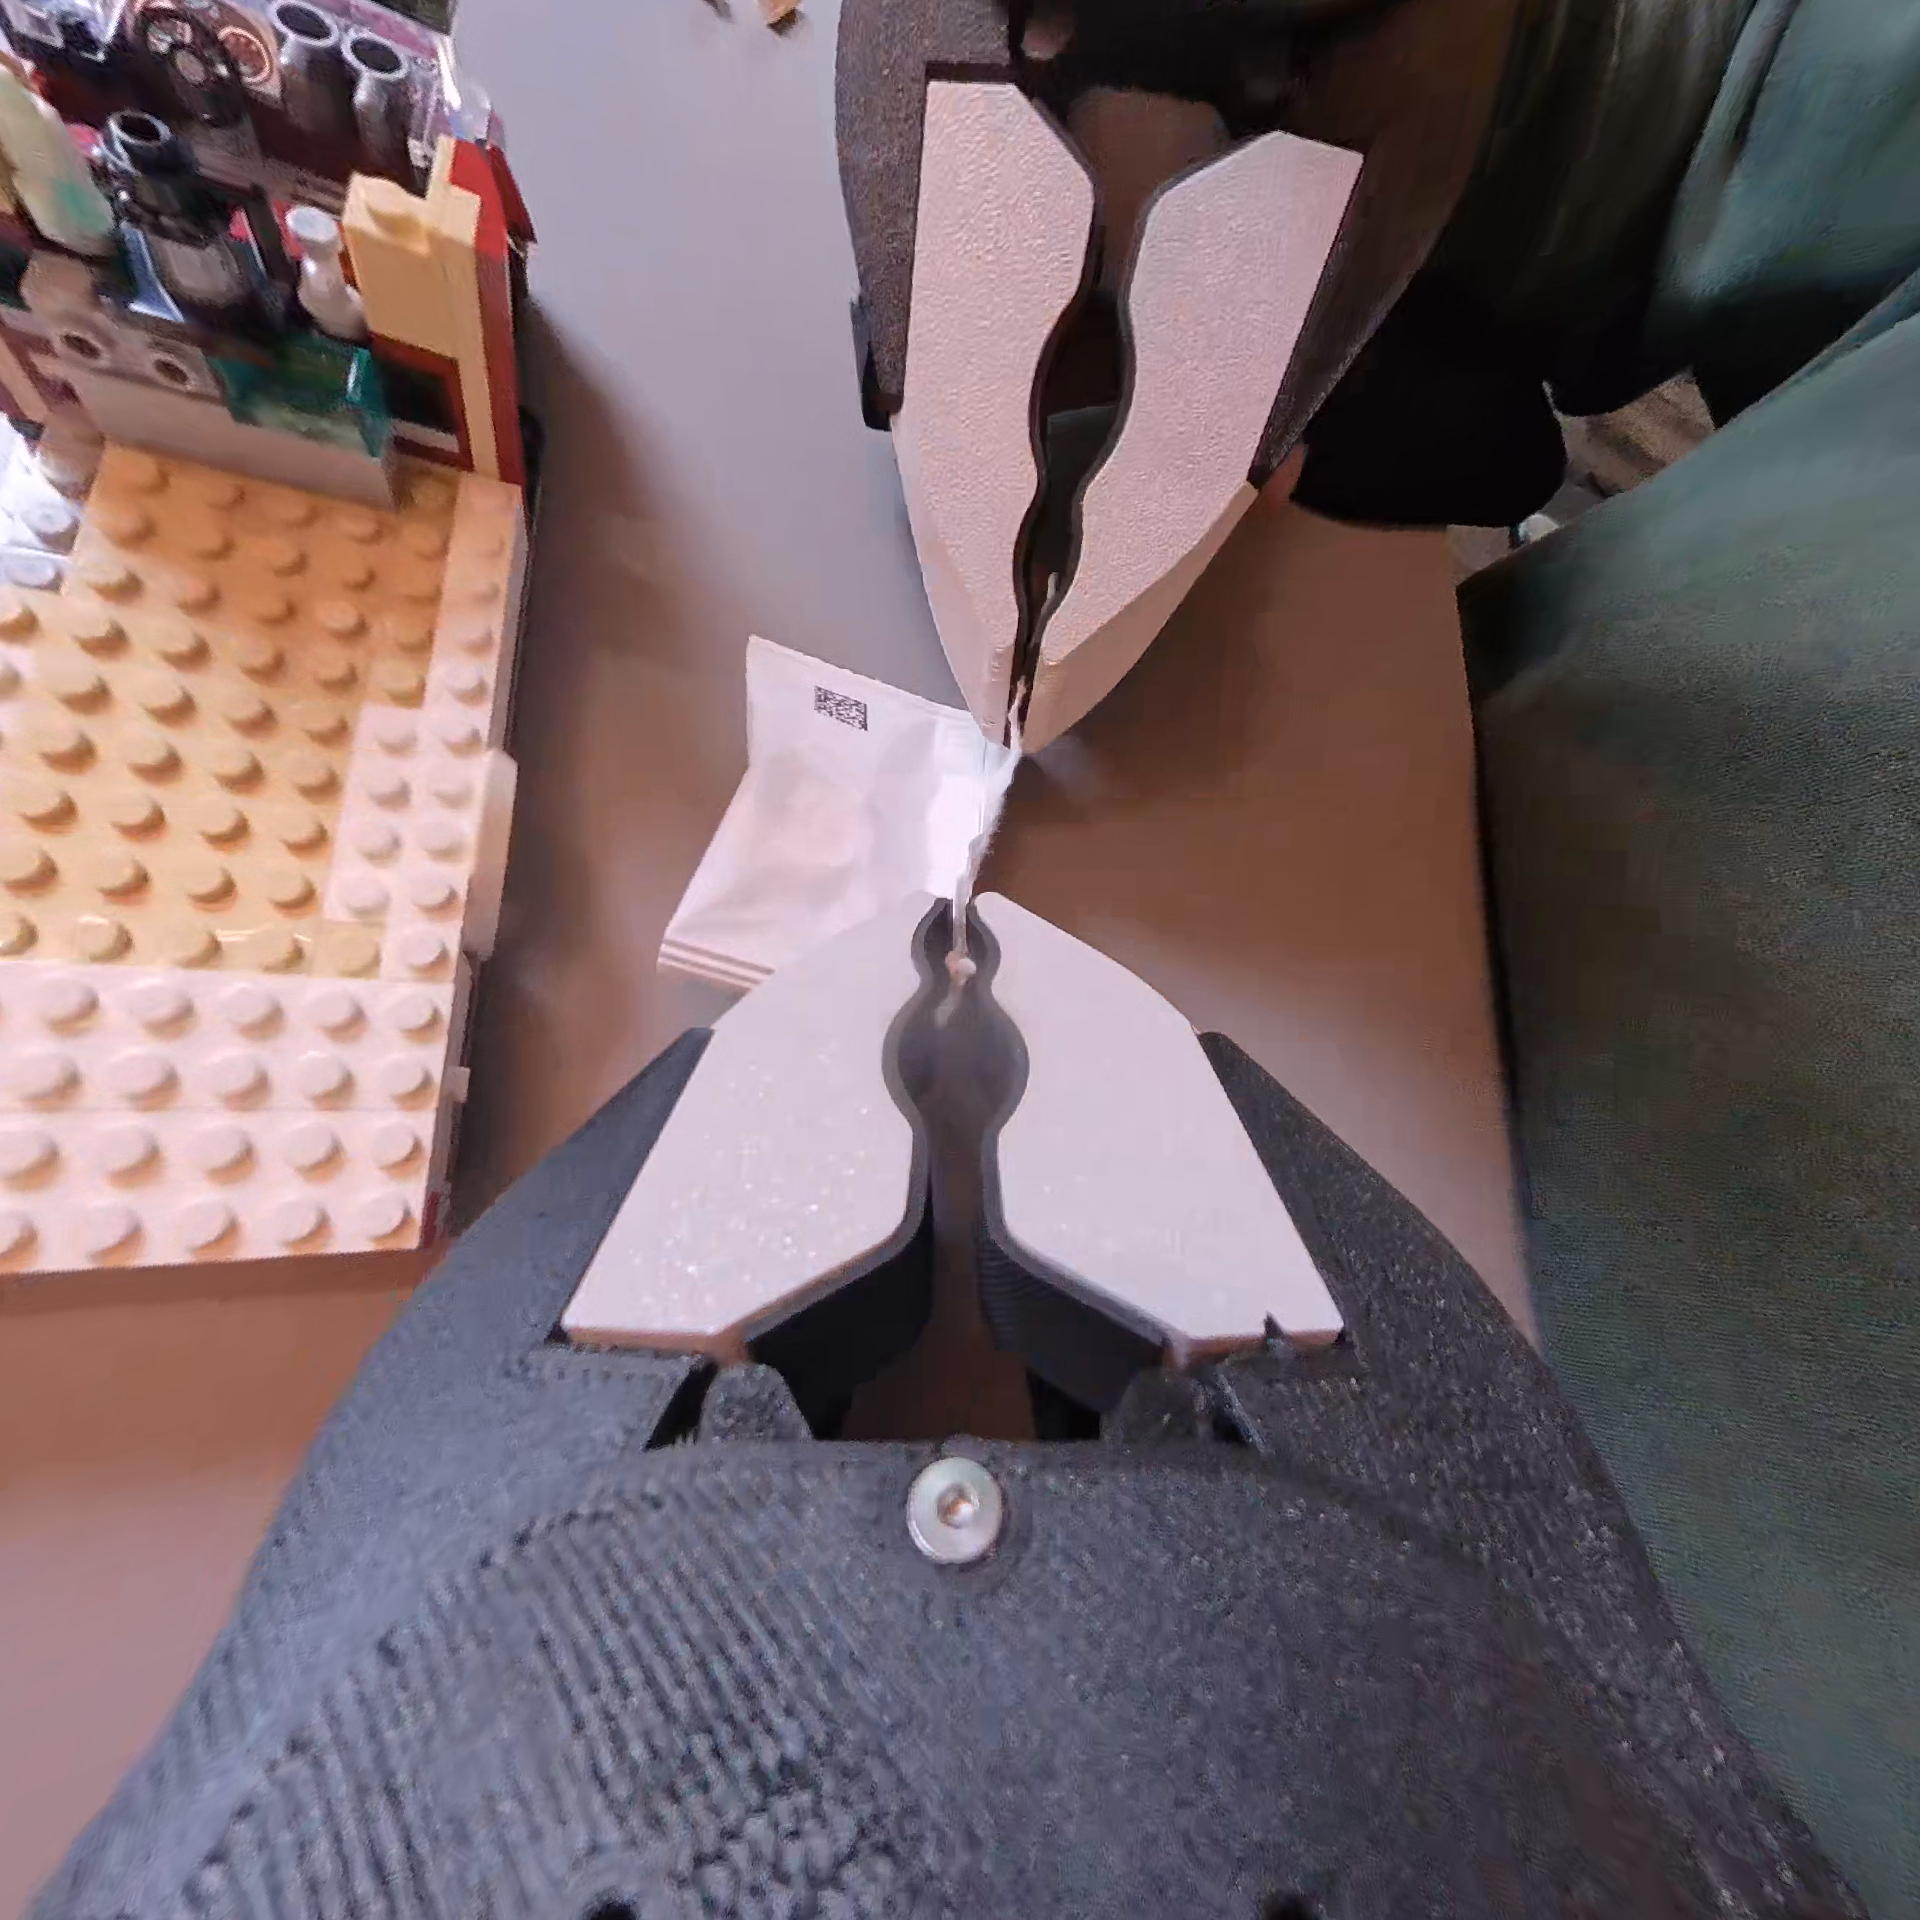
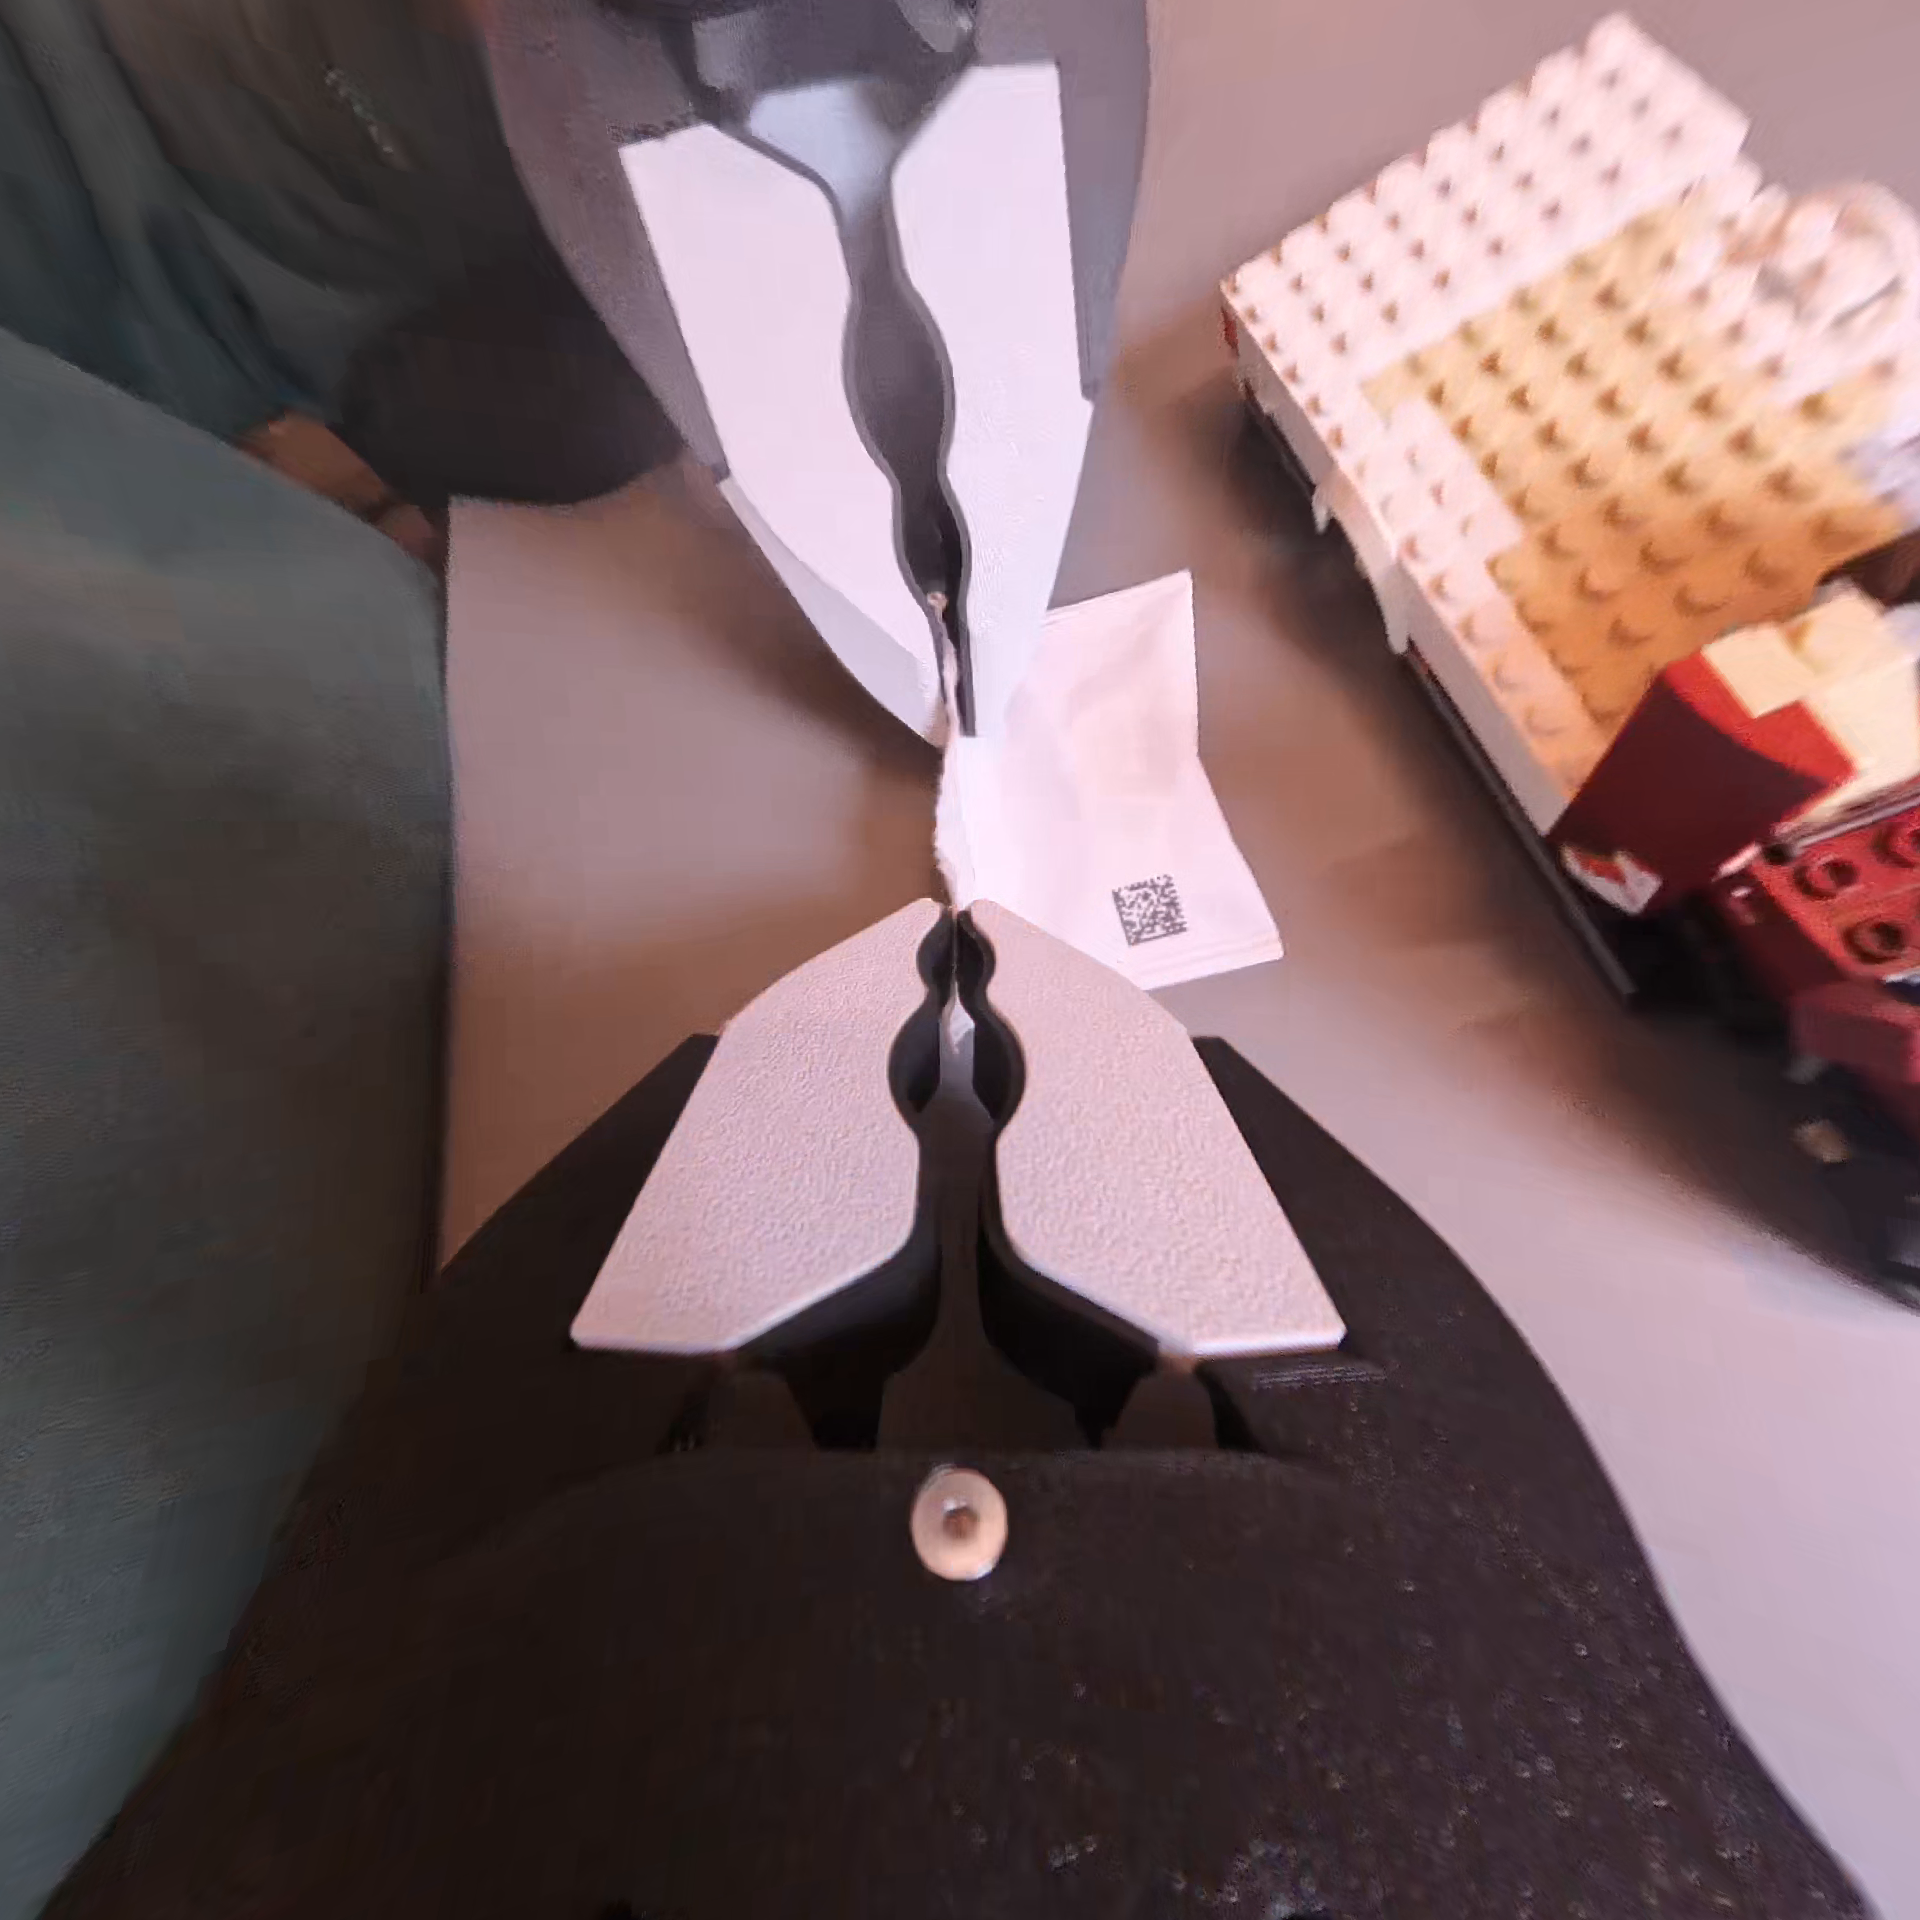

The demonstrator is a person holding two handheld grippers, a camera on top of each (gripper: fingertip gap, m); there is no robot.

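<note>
A white paper bag (image 1: 821,831) with a small printed code square hangs above the grey table, held by its top edge between two grippers that face each other. My left gripper (image 1: 961,914) is shut on one end of that edge. My right gripper (image 2: 956,914) is shut on the other end; it also shows in the left wrist view (image 1: 1013,727). The left gripper shows in the right wrist view (image 2: 951,717). The bag (image 2: 1101,790) hangs to one side of the pinched edge, and the edge looks frayed between the fingertips.
A tan and white studded brick plate (image 1: 208,831) with a red and cream brick wall (image 1: 457,301) and small clutter behind it stands on the table (image 1: 665,312); it shows in the right wrist view too (image 2: 1558,447). A person's dark green clothing (image 1: 1714,935) lies close by. The tips of both grippers are at nearly the same place.
</note>
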